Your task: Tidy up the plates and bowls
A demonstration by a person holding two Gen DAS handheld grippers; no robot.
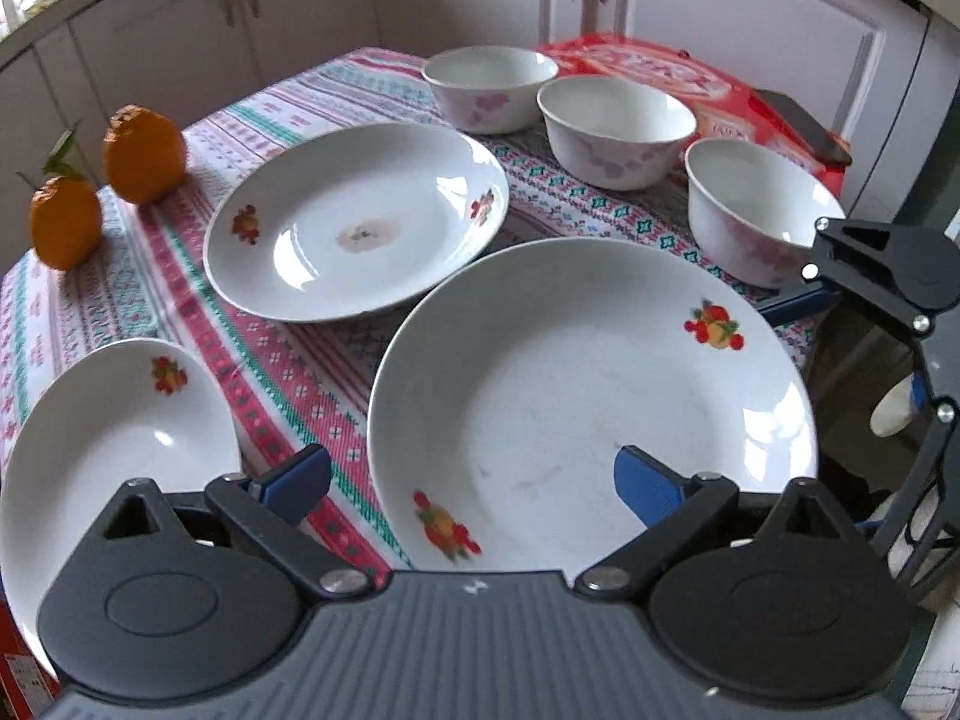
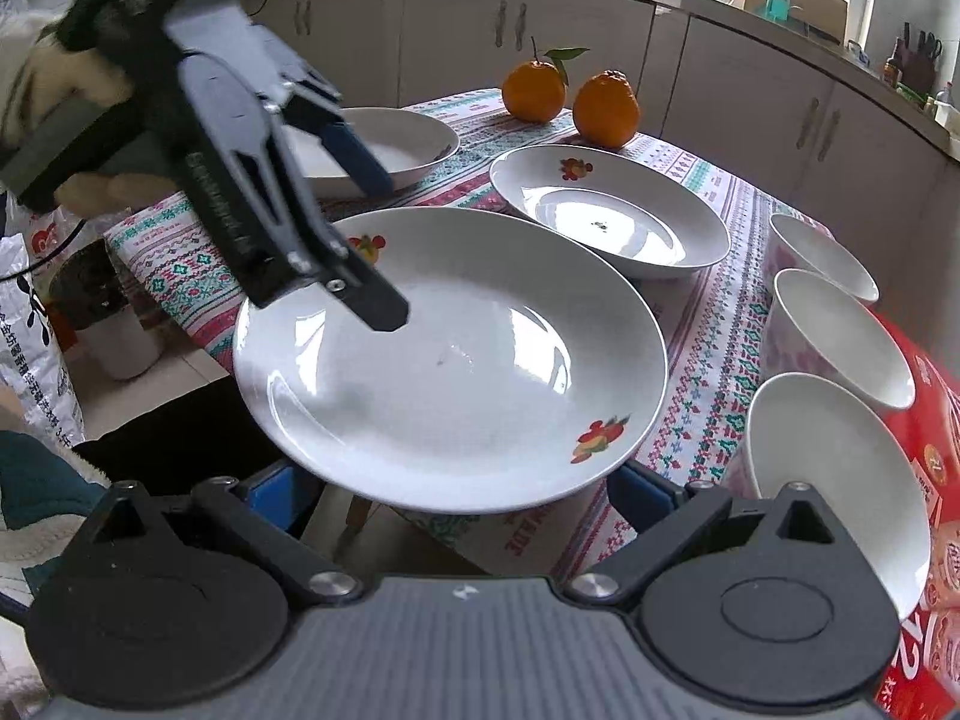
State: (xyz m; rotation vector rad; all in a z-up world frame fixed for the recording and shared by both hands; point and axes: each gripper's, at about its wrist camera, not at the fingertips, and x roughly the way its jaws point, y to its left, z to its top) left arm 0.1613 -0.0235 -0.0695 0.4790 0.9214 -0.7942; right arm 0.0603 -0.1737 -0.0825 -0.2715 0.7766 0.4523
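White plates [image 1: 591,396] and bowls [image 1: 618,126] sit empty (one stained); both grippers' jaws apart.

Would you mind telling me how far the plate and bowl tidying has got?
Nothing is stacked yet: three plates and three bowls sit separately on the tablecloth. The open left gripper straddles the near rim of the large plate; the right gripper is open beside its other edge. Left: the middle plate, small plate and bowls.
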